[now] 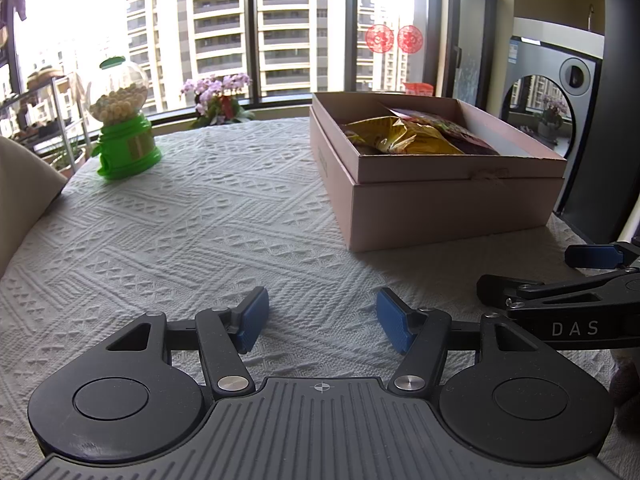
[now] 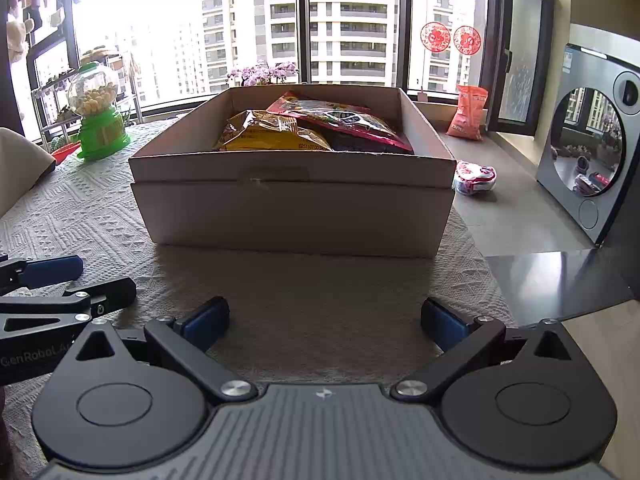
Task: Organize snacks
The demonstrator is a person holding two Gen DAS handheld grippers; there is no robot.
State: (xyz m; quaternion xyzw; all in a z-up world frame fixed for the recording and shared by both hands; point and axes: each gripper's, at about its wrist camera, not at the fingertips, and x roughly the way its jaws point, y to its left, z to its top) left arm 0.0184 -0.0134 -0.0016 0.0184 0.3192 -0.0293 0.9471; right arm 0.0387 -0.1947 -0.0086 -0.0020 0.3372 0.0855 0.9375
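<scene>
The left gripper (image 1: 322, 318) is hovering low over the white woven tablecloth (image 1: 180, 220) with its 2 blue pads spread wide and nothing between them, and the right gripper (image 2: 325, 322) is sitting just beside it, likewise gaping with its fingers empty. Ahead of the right gripper, the pale pink box (image 2: 294, 216) is standing on the cloth with its top off, and 2 snack bags are lying inside it: a yellow bag (image 2: 276, 134) toward the near left and a red bag (image 2: 340, 120) partly overlapping it toward the back right. Farther out, off the cloth to the right, a small red and white packet (image 2: 475, 178) is resting on the grey surface just past the box's corner, and an orange bag (image 2: 468, 112) is leaning upright near the window. A green candy dispenser (image 1: 122, 120) is standing at the far left of the table. Judging from this, the task is looking partly finished: 2 bags are already boxed, while the packet and perhaps the orange bag are waiting outside, if they are meant to go in. No loose snack is showing on the cloth itself.
</scene>
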